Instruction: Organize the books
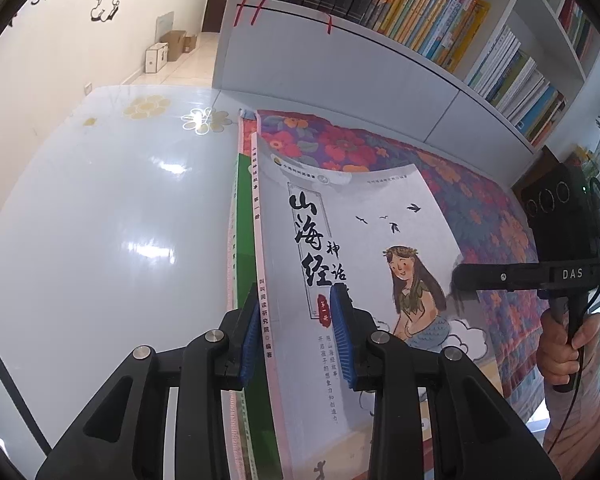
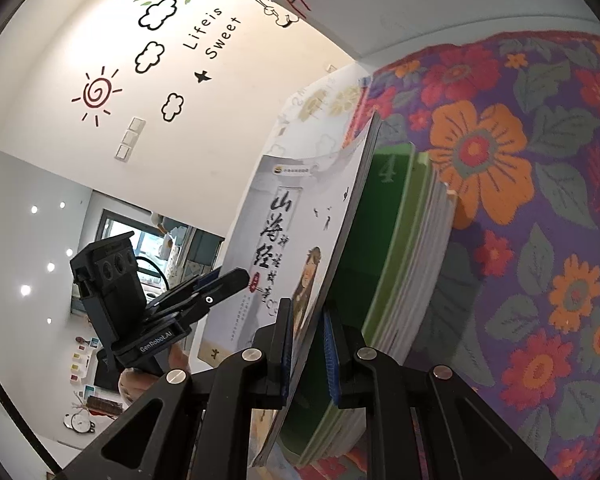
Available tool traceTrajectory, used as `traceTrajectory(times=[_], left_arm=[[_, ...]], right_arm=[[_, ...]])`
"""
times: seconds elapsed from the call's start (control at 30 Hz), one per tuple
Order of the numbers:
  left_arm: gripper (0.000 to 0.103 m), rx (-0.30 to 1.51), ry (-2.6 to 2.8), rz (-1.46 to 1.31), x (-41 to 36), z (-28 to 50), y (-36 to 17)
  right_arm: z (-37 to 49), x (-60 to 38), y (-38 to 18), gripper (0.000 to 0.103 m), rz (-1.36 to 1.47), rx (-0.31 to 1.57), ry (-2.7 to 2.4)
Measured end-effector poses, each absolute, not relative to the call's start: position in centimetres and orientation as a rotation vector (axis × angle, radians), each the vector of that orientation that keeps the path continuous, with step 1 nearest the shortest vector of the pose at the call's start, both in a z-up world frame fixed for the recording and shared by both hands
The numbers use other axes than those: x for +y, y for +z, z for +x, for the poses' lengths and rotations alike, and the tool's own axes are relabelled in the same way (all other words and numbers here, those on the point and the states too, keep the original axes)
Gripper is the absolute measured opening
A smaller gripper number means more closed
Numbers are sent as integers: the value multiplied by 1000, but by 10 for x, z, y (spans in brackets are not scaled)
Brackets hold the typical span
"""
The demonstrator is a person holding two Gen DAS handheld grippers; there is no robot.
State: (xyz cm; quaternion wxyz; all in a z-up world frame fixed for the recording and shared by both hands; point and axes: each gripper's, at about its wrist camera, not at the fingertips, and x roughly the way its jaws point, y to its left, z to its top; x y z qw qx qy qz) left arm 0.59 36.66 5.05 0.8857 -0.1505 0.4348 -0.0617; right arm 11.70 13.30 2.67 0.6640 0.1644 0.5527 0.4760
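We see a grey-white illustrated book [image 1: 360, 240] with black brush lettering and a long-haired figure on its cover, lying on top of a green book [image 2: 384, 236] marked with a 4. Both sit at the edge of a flowered cloth [image 1: 480, 208] in purple, orange and red, beside a glossy white surface [image 1: 100, 220].

Our left gripper [image 1: 298, 340] is nearly closed, its blue pads set on either side of the top book's spine edge, gripping it. Our right gripper [image 2: 306, 354] is likewise nearly closed, pinching the opposite, open edge of the same book's cover, which stands lifted off the green book there. In the left wrist view a hand [image 1: 568, 352] holds the right gripper's handle.

Behind the cloth runs a white bookshelf [image 1: 380, 64] packed with upright books [image 1: 432, 12]. Cardboard boxes [image 1: 172, 48] stand on the floor by the decorated wall [image 2: 204, 36].
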Motion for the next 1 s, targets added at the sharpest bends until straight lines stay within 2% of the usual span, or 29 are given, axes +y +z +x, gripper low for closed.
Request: traceTrajectory(times=[0.57, 0.73, 1.0], left_arm=[[33, 914, -39, -204, 351, 5, 53], [37, 920, 72, -36, 335, 6, 51], [38, 914, 94, -81, 345, 3, 52]], right_arm=[[116, 135, 17, 15, 375, 1270, 1050], [114, 135, 16, 15, 373, 1265, 1041], [114, 130, 14, 15, 402, 1276, 1007]])
